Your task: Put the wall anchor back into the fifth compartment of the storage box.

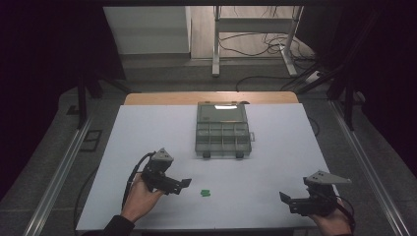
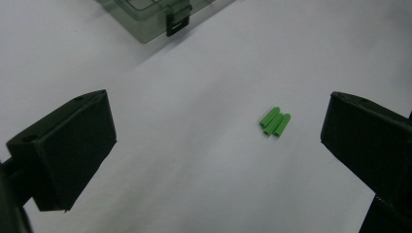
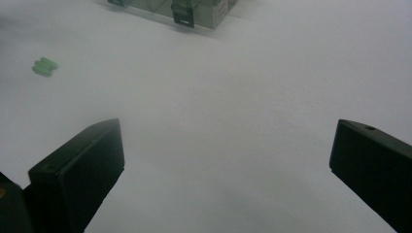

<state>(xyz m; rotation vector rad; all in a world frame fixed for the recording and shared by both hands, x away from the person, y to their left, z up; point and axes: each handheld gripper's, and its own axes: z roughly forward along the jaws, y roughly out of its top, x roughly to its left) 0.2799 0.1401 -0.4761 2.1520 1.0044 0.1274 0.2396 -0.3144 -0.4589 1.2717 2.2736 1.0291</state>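
White table (image 1: 147, 128): green pieces (image 1: 205, 192) just beside wide-open, empty left tongs (image 1: 186, 183); right tongs (image 1: 284, 197) likewise.

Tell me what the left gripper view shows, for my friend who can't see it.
Three small green pieces lie side by side on a white table, ahead of the open left gripper. A clear plastic box's corner sits farther off.

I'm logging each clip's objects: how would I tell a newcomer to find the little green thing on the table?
Start at the white table and find the grey box at its far middle. Come straight toward the person's edge: the green pieces lie alone on the bare surface, just right of the left claw. They are three short sticks side by side, the one bright colour there.
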